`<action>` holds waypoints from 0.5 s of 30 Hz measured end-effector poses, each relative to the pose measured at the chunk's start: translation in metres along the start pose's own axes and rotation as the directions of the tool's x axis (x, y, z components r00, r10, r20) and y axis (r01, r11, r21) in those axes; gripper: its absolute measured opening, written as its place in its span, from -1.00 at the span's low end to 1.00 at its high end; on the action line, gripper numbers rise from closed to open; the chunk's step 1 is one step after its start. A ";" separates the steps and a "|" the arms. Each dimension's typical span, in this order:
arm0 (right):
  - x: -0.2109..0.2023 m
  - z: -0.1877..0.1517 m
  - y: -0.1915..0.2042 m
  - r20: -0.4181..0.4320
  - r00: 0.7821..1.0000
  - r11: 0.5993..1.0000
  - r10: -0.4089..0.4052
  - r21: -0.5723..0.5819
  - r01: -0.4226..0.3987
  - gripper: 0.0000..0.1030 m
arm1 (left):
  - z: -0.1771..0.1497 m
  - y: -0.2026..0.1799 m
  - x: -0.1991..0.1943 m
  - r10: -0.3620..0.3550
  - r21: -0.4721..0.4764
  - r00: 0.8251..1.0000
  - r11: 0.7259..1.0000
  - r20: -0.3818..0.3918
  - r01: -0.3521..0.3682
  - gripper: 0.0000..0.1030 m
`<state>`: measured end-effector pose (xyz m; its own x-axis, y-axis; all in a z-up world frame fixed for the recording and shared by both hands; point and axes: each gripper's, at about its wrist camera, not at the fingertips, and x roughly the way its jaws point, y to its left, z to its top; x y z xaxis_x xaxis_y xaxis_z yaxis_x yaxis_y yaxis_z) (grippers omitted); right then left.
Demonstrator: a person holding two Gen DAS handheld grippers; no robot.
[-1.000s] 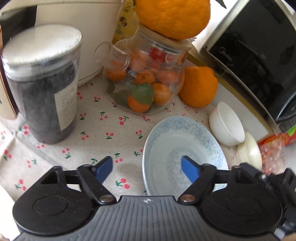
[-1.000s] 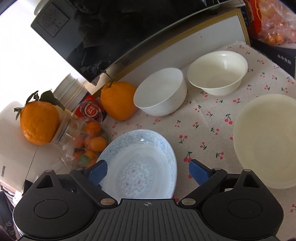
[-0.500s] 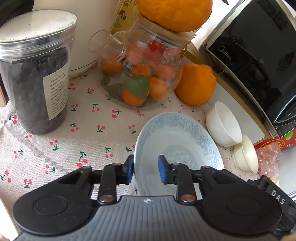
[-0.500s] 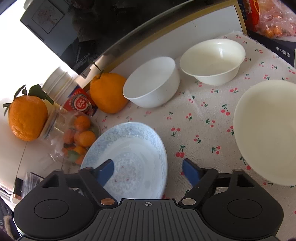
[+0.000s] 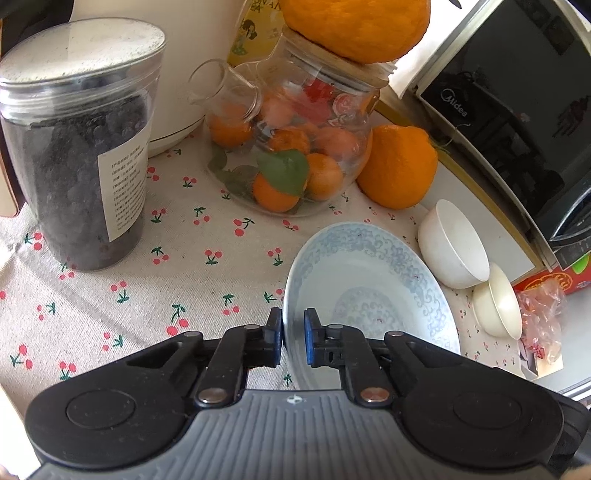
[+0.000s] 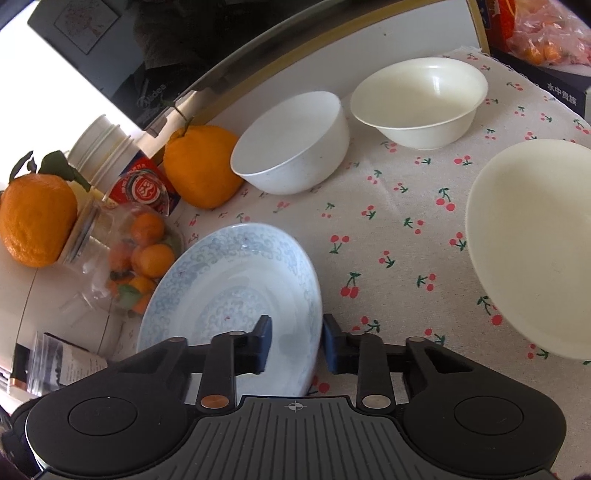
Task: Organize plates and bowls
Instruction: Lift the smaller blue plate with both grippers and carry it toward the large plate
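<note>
A blue-patterned plate lies on the cherry-print cloth; it also shows in the right wrist view. My left gripper is shut on the plate's near-left rim. My right gripper straddles the plate's right rim, its fingers narrowed but with a gap still on the outer side. A white bowl, a cream bowl and a cream plate sit to the right. The two bowls also show in the left wrist view: white bowl, cream bowl.
A glass jar of small oranges with a big orange on its lid, another big orange, a dark-filled canister, a white appliance and a black microwave ring the cloth. A bag of fruit lies far right.
My left gripper has closed on the plate's rim. My right gripper has moved in over the plate's opposite rim and narrowed its fingers around it.
</note>
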<state>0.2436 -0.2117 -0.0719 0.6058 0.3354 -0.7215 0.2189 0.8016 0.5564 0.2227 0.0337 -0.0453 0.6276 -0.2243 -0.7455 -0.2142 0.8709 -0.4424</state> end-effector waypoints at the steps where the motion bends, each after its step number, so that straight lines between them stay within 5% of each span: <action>1: -0.001 0.001 -0.001 0.000 1.000 1.000 0.008 0.009 -0.008 -0.53 | 0.000 0.000 -0.001 -0.003 0.007 1.000 1.000 0.002 0.003 -0.79; 15: -0.036 0.009 0.015 0.021 0.998 0.997 0.060 -0.040 -0.059 -0.54 | 0.006 -0.004 -0.023 -0.050 0.054 0.999 0.997 0.012 0.049 -0.78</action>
<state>0.2320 -0.2162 -0.0336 0.6338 0.3719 -0.6782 0.1521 0.7998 0.5808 0.2135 0.0377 -0.0234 0.6464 -0.2625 -0.7164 -0.1423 0.8810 -0.4512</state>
